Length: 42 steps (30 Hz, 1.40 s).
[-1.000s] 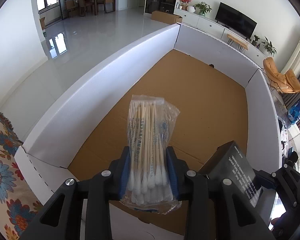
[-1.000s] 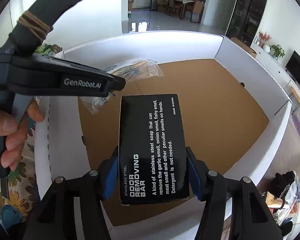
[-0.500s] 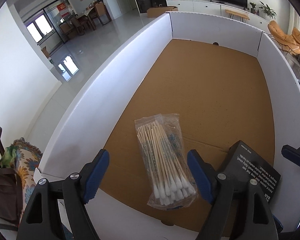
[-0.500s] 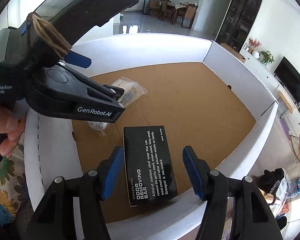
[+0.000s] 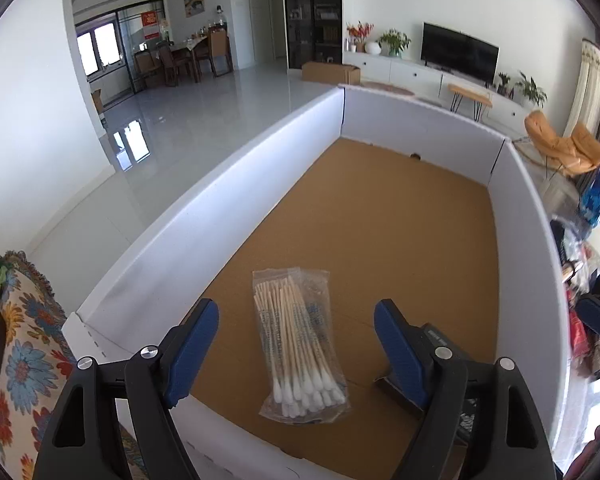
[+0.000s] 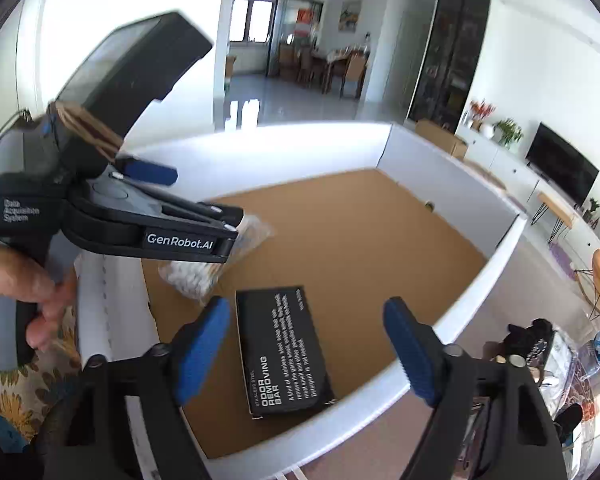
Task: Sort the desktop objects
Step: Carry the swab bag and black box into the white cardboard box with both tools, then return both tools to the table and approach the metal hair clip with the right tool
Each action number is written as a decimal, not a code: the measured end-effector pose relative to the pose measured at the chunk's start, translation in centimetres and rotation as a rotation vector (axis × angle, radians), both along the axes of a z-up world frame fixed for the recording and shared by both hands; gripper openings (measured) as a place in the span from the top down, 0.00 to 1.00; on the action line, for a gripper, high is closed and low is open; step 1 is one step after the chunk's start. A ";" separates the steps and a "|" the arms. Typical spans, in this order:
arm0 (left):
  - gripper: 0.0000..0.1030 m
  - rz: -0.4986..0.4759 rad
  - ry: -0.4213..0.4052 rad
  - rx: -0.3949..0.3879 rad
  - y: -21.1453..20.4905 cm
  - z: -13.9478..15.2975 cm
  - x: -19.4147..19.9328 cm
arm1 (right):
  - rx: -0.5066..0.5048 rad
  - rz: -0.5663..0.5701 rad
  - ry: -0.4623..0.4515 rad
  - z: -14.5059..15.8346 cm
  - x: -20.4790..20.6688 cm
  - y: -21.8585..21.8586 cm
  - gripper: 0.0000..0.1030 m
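- Brown cardboard flooring [image 5: 380, 240] is being shown inside a large tray with low white walls [image 5: 204, 224], standing in a bright living room with a television [image 5: 460, 53] and a dining table [image 5: 196, 46] far behind it.
- Two things are being left in the near end of the tray, close to its near wall, probably so that sorted items are gathered in one place.
- A clear bag of cotton swabs [image 5: 298, 344] is lying flat on the cardboard, its white tips turned toward the near wall.
- A black soap box [image 6: 286, 350] is lying flat just beside the bag, on the side away from the tray's long left wall, with its white lettering facing up.
- The left gripper [image 5: 296, 354] is being held above the bag with its jaws apart; the blue pads are standing clear of the plastic on both sides, so the bag is judged released.
- The right gripper [image 6: 306, 354] is being held over the box with its jaws wide apart, having just been opening; the box is lying between them untouched.
- A person's hand [image 6: 16, 300] is being seen around the left gripper's handle, beyond the tray's near wall.
- This placing step is judged finished; more items are presumably being fetched next.
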<state>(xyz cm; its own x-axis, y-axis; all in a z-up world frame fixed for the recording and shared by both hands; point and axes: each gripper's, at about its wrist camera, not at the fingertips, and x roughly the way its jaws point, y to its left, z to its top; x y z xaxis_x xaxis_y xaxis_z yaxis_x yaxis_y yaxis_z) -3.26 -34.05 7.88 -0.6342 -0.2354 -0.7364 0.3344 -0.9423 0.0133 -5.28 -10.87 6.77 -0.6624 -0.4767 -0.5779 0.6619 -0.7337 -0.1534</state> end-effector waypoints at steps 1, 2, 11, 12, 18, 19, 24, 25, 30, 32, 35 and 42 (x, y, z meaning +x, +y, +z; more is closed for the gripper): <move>0.23 0.002 0.030 0.003 0.5 0.9 0.6 | -0.037 -0.015 0.035 0.8 0.8 1.6 0.00; 0.23 -0.006 0.052 0.003 1.2 1.6 1.1 | -0.064 -0.036 0.055 1.4 1.4 3.3 0.00; 0.03 -0.321 0.198 0.017 15.8 6.1 5.7 | -0.141 -0.426 -0.044 -1.9 7.0 23.7 0.00; 0.03 -0.369 0.198 0.027 17.7 6.1 6.2 | -0.145 -0.483 -0.089 -3.0 7.1 26.1 0.00; 0.03 -0.550 0.052 0.065 28.0 0.8 7.3 | -0.120 -0.685 -0.310 -8.1 8.2 35.7 0.00; 0.03 -0.555 0.020 0.069 29.1 -0.8 7.1 | -0.111 -0.687 -0.319 -8.4 8.5 36.3 0.00; 0.03 -0.509 -0.113 0.043 31.0 -7.5 5.9 | -0.068 -0.658 -0.342 -9.8 9.4 36.5 0.00; 0.03 -0.499 -0.117 0.044 30.8 -8.1 5.8 | -0.062 -0.650 -0.347 -10.1 9.2 36.3 0.00; 0.03 -0.456 -0.126 0.018 29.1 -9.6 5.5 | 0.002 -0.619 -0.347 -10.4 8.4 34.2 0.00; 0.03 -0.448 -0.126 0.023 28.8 -10.0 5.6 | 0.011 -0.594 -0.351 -10.3 7.9 33.4 0.00; 0.02 -0.450 -0.122 0.020 28.8 -10.2 5.5 | 0.015 -0.578 -0.354 -10.4 6.9 32.5 0.00; 0.00 -0.441 -0.118 0.022 28.3 -10.4 5.2 | 0.016 -0.584 -0.361 -10.2 2.8 31.1 0.00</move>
